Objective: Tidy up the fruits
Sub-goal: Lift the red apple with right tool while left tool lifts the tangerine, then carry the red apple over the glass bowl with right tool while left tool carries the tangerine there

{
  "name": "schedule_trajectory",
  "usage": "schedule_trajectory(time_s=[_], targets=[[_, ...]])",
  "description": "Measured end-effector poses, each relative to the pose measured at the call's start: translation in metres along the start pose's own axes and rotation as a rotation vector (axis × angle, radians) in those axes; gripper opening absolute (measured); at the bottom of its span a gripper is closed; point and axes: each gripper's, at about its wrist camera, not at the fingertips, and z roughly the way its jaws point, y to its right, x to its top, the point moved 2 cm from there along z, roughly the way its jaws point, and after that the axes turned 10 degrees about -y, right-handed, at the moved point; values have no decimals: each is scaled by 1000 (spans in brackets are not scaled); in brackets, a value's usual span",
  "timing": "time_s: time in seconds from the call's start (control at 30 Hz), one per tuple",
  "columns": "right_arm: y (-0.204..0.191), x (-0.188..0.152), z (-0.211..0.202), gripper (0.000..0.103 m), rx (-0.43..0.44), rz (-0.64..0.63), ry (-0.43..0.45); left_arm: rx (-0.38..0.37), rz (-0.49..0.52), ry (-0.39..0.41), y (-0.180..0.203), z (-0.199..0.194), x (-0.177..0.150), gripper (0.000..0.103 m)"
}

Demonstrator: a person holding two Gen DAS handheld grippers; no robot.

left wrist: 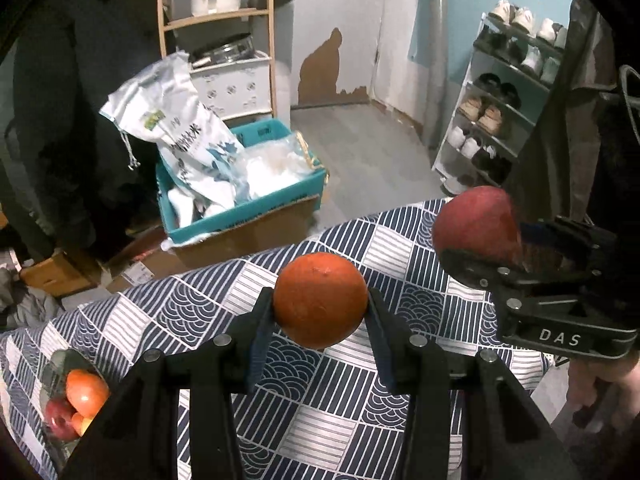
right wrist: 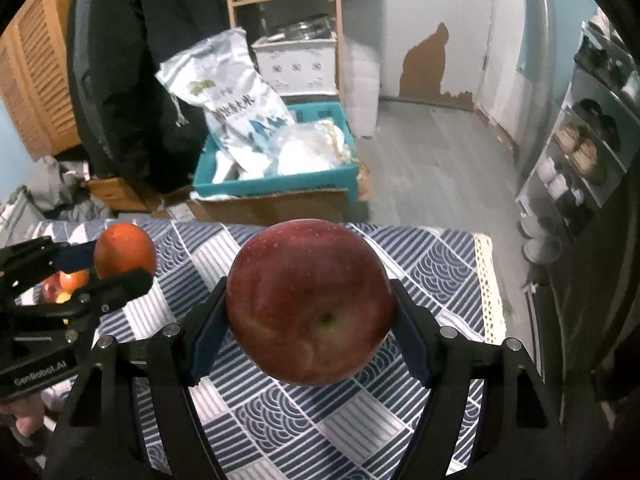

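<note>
White capitals "DAS" stand on the dark body of the right tongs [left wrist: 480, 256], seen from the left wrist view. In the right wrist view, "GenRobot.AI" is printed in pale letters on the black body of the left tongs [right wrist: 120, 268]. The white and blue sack [right wrist: 236, 108] in the teal crate [right wrist: 276, 186] carries large dark Chinese characters and a small green logo, too blurred to read.

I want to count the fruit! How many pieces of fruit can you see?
5, maybe more hidden. An orange sits in the left gripper. A red apple sits in the right gripper. About three more lie piled in a bowl at the table's left edge.
</note>
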Motion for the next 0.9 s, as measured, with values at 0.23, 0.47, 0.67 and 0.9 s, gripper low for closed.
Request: schedule_trajectory(time_s=[0.23, 0.47, 0.67, 0.9], targets=[[-16, 7, -15, 75, 34, -29, 33, -6, -41, 21, -14, -23, -1, 45], [-39, 13, -24, 75, 72, -77, 56, 39, -63, 53, -31, -49, -5, 45], [-68, 18, -32, 75, 91, -129, 70, 82, -98, 76, -57, -68, -15, 45], [-100, 24, -39, 75, 121, -180, 84, 111, -141, 84, -86, -85, -32, 45]])
